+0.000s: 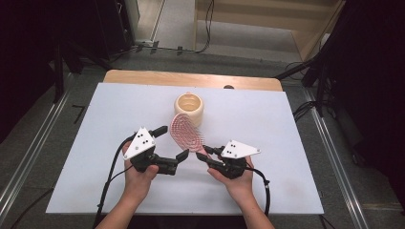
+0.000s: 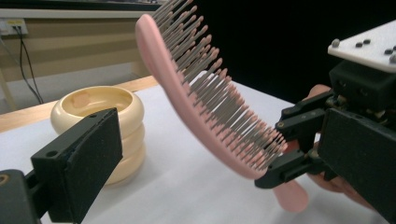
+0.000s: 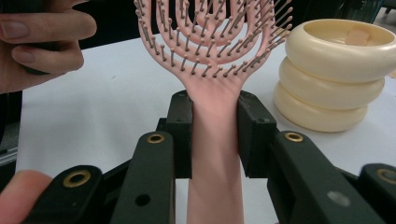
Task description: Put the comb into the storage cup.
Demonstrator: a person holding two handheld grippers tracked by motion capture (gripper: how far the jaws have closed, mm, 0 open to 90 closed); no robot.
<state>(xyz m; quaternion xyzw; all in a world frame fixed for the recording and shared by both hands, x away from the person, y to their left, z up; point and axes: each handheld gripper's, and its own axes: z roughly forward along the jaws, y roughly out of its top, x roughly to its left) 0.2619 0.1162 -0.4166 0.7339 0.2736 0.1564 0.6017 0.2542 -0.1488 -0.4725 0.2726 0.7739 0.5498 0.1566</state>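
Right tongs (image 3: 215, 135) clamped on pink hairbrush (image 3: 212, 70) handle, head raised w/ bristles clear of tabletop (image 1: 267, 129); left tongs (image 1: 173, 142) wide open, empty, beside cream ribbed cup (image 1: 189, 108)

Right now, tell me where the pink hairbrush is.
The pink hairbrush sits mid-table in the high view, its handle clamped in the right gripper, its head tilted up just in front of the cream ridged cup.

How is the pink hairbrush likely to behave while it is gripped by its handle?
The hairbrush probably stays stiff: held at the handle by the right gripper, its head stands up without sagging. Its open, slotted head suggests it is light. The smooth, narrow handle might pivot between the pads.
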